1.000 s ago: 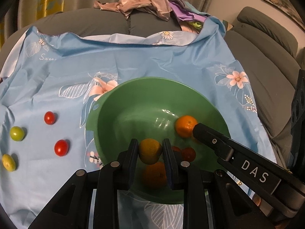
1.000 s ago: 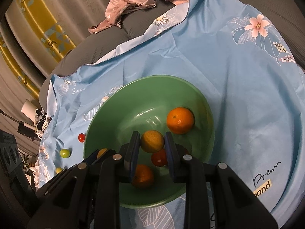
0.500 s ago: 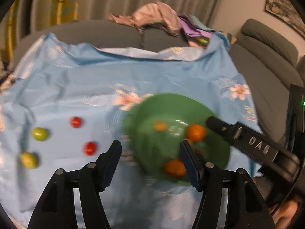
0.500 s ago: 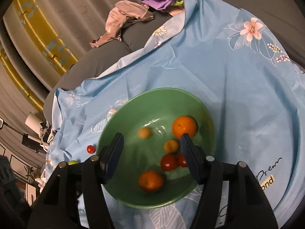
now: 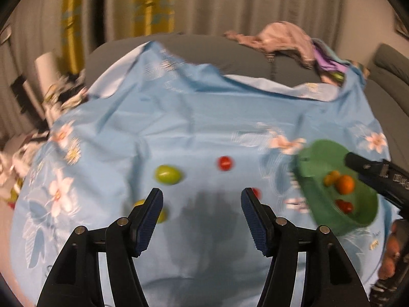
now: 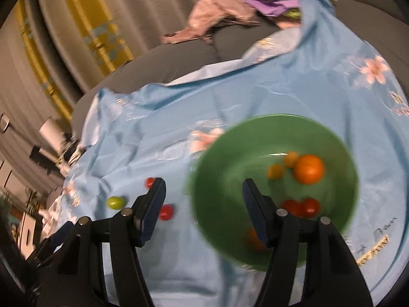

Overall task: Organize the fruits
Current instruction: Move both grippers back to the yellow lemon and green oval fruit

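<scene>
The left gripper (image 5: 202,212) hangs over the blue floral cloth (image 5: 194,128) with its fingers (image 5: 149,220) wide apart and nothing between them. Ahead of it lie a green fruit (image 5: 168,174) and a red tomato (image 5: 225,163); a yellow-green fruit (image 5: 161,213) sits half hidden behind the left finger, and another red tomato (image 5: 256,192) peeps from behind the right one.

The green bowl (image 6: 230,161) stands on the cloth to the right, under the right gripper (image 6: 203,212), whose fingers (image 6: 153,209) are also spread and hold nothing. Inside the bowl are an orange (image 6: 308,169), two small yellow fruits (image 6: 275,171), two red tomatoes (image 6: 301,207) and a second orange (image 6: 254,238) partly behind a finger. All the fruit is roundish, so no clear long axis shows in the blur.

Crumpled clothes (image 6: 217,12) lie on the grey sofa (image 6: 166,58) beyond the cloth.
</scene>
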Available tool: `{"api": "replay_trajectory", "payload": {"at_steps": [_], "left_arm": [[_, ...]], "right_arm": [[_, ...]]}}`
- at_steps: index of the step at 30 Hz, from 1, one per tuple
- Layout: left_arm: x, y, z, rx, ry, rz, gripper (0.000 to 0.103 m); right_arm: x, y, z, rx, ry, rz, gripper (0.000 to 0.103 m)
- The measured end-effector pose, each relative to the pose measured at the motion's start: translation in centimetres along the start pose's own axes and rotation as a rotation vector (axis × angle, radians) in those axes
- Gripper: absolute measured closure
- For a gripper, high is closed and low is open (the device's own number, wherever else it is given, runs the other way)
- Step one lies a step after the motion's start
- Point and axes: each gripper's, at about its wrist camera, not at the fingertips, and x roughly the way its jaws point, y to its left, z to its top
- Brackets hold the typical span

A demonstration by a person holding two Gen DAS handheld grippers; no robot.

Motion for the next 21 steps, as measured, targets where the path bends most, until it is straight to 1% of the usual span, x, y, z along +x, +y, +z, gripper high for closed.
{"api": "replay_trajectory", "payload": {"at_steps": [3,5,8,10,14,15,16,18,20,21], "left_arm": [[0.6,3.2,-0.2,-0.062,0.02,0.029,0.04],[0.9,5.5,0.0,-0.118,0.026,0.043,0.04],[1.5,8.1,0.1,-0.199,0.035,0.029,0.04],[2.3,9.0,0.0,-0.225,0.066,0.014,0.04],[3.9,9.2,-0.6,-0.256,0.127,-0.024,0.04],[4.1,9.0,-0.7,-0.252,0.133,-0.034,0.04],[4.5,8.7,-0.9,-0.248,0.145,-0.033,0.04],[5.1,8.5,-1.2,-0.236,0.171,-0.025,0.043],[5.8,8.1,-1.6,-0.223,0.199,-0.036,0.045],[5.8,7.8,-1.6,-0.204,0.183,-0.016,0.045]], "right_arm": [[0.6,3.1,-0.3,-0.074,0.015,0.068,0.04],[1.1,4.9,-0.6,-0.116,0.035,0.099,0.04],[2.7,7.4,-0.8,-0.165,0.094,0.151,0.04],[4.3,8.8,-0.8,-0.195,0.14,0.158,0.04],[8.0,10.9,-1.0,-0.249,0.223,0.141,0.044],[8.9,11.3,-1.0,-0.251,0.245,0.15,0.05],[10.1,11.6,-1.1,-0.249,0.284,0.176,0.054],[12.5,12.4,-1.1,-0.231,0.36,0.237,0.055],[14.3,13.5,-1.4,-0.239,0.393,0.267,0.055],[15.3,14.1,-1.7,-0.254,0.407,0.276,0.055]]}}
